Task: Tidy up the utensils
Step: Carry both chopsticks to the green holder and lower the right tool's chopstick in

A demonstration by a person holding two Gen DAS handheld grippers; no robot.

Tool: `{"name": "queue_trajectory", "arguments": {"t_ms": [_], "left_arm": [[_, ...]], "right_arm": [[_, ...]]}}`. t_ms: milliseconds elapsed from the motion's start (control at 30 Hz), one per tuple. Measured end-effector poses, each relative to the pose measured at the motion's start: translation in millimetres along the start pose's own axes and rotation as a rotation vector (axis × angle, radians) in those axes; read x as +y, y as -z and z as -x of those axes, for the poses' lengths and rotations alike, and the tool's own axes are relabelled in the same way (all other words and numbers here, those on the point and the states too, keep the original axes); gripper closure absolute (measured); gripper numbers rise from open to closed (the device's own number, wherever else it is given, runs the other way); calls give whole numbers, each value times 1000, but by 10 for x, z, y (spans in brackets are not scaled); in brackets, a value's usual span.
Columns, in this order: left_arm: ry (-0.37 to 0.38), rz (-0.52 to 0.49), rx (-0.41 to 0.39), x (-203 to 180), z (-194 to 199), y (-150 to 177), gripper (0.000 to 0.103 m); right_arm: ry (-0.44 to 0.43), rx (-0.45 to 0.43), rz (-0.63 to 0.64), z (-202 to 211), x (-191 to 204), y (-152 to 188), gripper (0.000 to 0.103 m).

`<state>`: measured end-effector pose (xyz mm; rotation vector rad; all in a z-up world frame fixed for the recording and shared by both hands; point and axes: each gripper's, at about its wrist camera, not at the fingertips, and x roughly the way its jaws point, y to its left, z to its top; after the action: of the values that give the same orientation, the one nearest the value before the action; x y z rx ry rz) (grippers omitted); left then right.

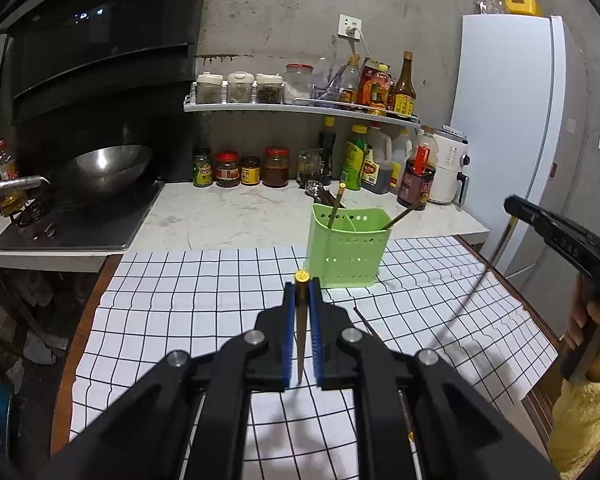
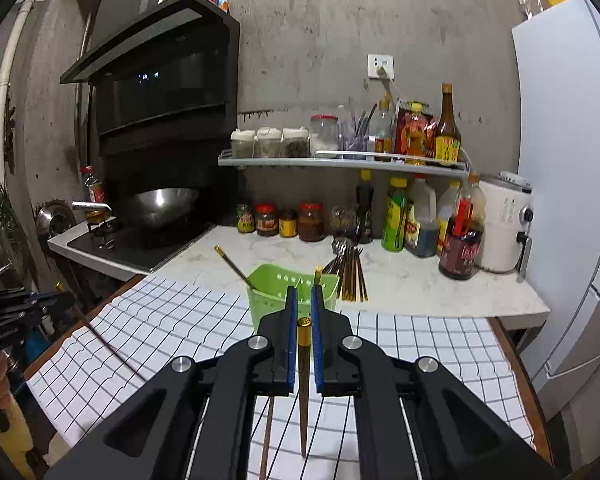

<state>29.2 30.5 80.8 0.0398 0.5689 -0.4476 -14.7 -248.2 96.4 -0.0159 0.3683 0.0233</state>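
Observation:
A green perforated utensil holder (image 1: pixel 346 246) stands on the checked cloth (image 1: pixel 204 300) and holds two gold-capped chopsticks (image 1: pixel 337 204). It also shows in the right wrist view (image 2: pixel 274 290). My left gripper (image 1: pixel 302 292) is shut on a dark chopstick with a gold cap (image 1: pixel 301 320), just short of the holder. My right gripper (image 2: pixel 304 304) is shut on a similar chopstick (image 2: pixel 304 364), just behind the holder. The right gripper shows at the left wrist view's right edge (image 1: pixel 556 232). A loose chopstick (image 1: pixel 366 322) lies on the cloth.
A bundle of chopsticks and spoons (image 2: pixel 350 270) lies on the marble counter (image 2: pixel 420 284) behind the holder. Jars and sauce bottles (image 2: pixel 420 220) line the wall. A wok (image 1: pixel 104 166) sits on the stove at left. A white fridge (image 1: pixel 512 132) stands at right.

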Motion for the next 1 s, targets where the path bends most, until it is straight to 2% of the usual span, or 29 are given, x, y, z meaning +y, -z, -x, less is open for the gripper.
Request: {"name": "queue_trajectory", "arguments": {"t_ms": [367, 633, 1000], "left_arm": [[-27, -12, -2, -47, -86, -14, 96], [-128, -49, -50, -140, -143, 30, 95], [-86, -5, 161, -99, -647, 390, 96]], "right_arm": [[-10, 23, -26, -115, -84, 93, 96], [-39, 114, -36, -364, -38, 239, 96], [-33, 195, -39, -460, 11, 477, 96]]}}
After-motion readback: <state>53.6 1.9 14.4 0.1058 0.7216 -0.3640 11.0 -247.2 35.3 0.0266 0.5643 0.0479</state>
